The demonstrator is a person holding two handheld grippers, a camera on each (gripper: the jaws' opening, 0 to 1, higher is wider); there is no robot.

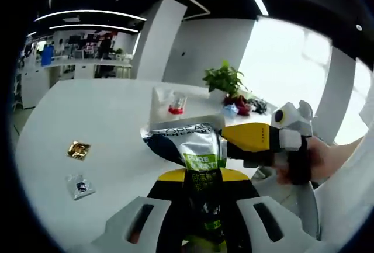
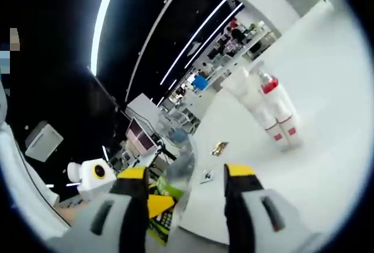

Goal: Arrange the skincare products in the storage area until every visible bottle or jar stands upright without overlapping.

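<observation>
Left gripper view: the left gripper (image 1: pixel 198 206) pinches a silver-and-green pouch (image 1: pixel 201 165) low between its jaws, held above the white counter (image 1: pixel 105 124). The right gripper (image 1: pixel 245 139) comes in from the right and meets the pouch's upper edge — whether it has closed on it I cannot tell. In the right gripper view its jaws look spread, with the pouch (image 2: pixel 163 200) low and left of them. Two red-capped bottles (image 2: pixel 274 110) lie well apart. Best to keep the grip low and steady, bringing the pouch down base-first — clear of the small gold packet (image 1: pixel 78 149).
</observation>
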